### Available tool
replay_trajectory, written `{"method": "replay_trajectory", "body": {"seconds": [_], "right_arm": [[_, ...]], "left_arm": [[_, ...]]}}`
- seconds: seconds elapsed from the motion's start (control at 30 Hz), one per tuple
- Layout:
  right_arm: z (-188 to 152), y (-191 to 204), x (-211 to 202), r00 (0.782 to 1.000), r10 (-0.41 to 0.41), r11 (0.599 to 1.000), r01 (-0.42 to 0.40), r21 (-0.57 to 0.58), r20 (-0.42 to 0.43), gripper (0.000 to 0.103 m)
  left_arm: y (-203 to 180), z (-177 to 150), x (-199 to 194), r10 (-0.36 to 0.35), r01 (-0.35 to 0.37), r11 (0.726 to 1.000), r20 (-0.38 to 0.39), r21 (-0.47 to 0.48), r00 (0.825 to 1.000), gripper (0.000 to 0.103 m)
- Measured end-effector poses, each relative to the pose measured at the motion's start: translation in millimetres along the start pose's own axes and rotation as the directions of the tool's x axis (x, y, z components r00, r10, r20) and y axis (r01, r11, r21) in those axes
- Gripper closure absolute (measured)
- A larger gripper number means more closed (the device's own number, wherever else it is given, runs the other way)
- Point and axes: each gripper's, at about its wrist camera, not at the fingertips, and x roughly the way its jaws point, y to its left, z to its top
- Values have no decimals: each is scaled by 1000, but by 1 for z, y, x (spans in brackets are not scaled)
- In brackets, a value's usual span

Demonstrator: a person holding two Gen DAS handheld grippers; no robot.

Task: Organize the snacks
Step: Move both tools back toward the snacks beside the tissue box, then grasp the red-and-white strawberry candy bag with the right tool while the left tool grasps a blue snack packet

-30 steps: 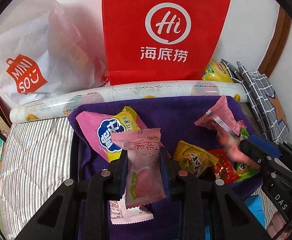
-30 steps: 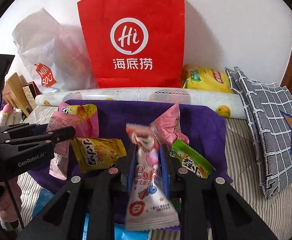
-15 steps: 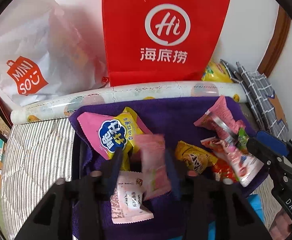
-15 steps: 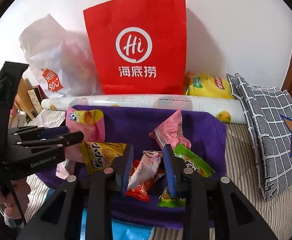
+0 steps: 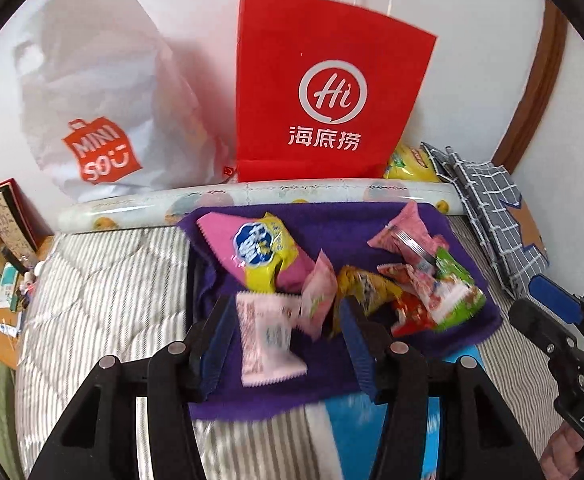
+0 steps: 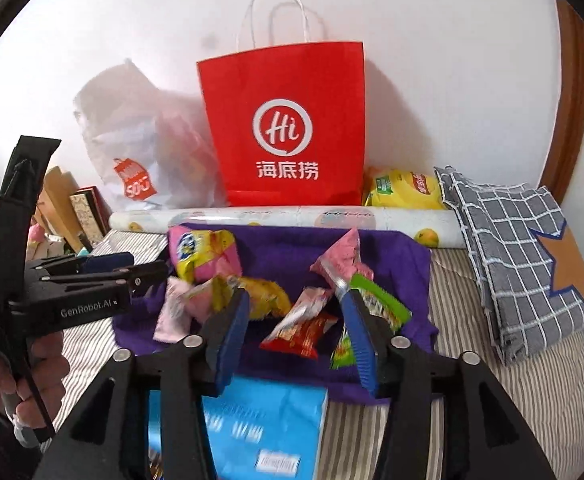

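Note:
Several snack packets lie on a purple cloth (image 5: 332, 236) (image 6: 287, 248). My left gripper (image 5: 285, 312) is open and empty above the cloth's near left part. The pink peach packet (image 5: 318, 294) lies between its fingers on the cloth, next to a pale pink packet (image 5: 265, 344). A pink-and-yellow bag (image 5: 257, 250) lies behind. My right gripper (image 6: 296, 308) is open and empty. The pink-white packet (image 6: 304, 308) lies below it on a red packet (image 6: 304, 334), beside a green packet (image 6: 376, 300).
A red paper bag (image 5: 324, 100) (image 6: 287, 128) and a white Miniso bag (image 5: 99, 120) stand against the wall behind a rolled sheet (image 5: 251, 196). A checked cloth (image 6: 520, 248) lies right. A blue book (image 6: 263, 424) lies near, on striped bedding (image 5: 99, 280).
Both grippers opened and let go of their packets, which dropped onto the purple cloth. Both grippers pulled back and up from the cloth.

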Motion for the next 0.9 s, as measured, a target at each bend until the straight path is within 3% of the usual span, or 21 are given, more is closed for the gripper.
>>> {"method": "replay_trajectory", "body": {"seconds": [0.3,0.5,0.63,0.9], "right_arm": [[-51,25,-39,999,8,998,-11,-61,-34,46],[-95,39,-41,988,128,989,-135,-69,-90,42],[-118,52,-33,981,118,984,-137,-114,-153,42],[-144,64,-21,979,91,973,-126,-192,-181,42]], "left_arm": [[21,-47,-42,-5,6,999,22,-37,1000,50],[37,-84,-52,-18,20,997,30,-72,999,49],[44,-104,-48,-24,25,998,10,-62,1000,49],[58,-119,-59,-23,24,998,24,-65,999,48]]}}
